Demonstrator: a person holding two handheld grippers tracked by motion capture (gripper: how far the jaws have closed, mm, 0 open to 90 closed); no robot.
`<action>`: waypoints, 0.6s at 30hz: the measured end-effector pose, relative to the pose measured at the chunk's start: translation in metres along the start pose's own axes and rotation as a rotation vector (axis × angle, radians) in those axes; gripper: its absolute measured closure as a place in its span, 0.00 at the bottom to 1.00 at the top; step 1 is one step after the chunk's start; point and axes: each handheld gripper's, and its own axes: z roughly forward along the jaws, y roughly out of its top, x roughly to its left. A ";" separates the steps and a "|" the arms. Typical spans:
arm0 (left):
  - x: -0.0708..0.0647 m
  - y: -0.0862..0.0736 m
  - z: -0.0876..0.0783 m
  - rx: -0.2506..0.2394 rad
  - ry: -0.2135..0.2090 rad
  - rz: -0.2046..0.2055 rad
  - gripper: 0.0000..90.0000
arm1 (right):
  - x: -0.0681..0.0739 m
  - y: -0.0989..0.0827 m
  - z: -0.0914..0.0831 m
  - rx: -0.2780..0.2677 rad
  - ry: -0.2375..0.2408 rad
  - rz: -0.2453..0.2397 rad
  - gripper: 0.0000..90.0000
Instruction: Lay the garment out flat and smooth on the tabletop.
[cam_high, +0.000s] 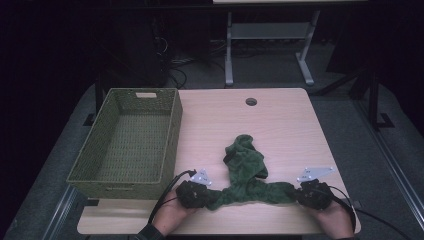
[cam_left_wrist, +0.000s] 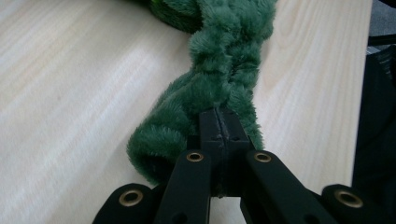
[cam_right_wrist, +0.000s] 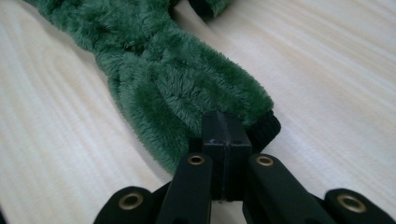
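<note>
Left claw (cam_high: 207, 196) and right claw (cam_high: 295, 192) each clamp tight on the green cloth (cam_high: 245, 165)

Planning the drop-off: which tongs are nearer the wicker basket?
Left. The left tongs grip the green cloth just right of the wicker basket; the right tongs grip its far end.

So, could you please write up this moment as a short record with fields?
work in hand: green fleece garment stretched between the two grippers
left gripper: jaws shut on one end of the garment
right gripper: jaws shut on the other end
garment's middle: bunched on the table, farther from the person
basket: woven, on the table's left side, nothing in it
</note>
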 end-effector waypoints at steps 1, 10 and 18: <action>0.000 0.000 0.000 0.000 -0.002 0.000 1.00 | 0.002 0.000 0.000 0.000 0.002 0.002 1.00; 0.005 0.027 -0.018 -0.091 0.049 0.025 0.82 | 0.003 0.019 -0.009 -0.092 0.043 -0.003 0.85; 0.028 0.065 -0.020 -0.146 0.105 0.033 0.68 | -0.006 0.047 0.016 -0.094 0.075 0.003 0.74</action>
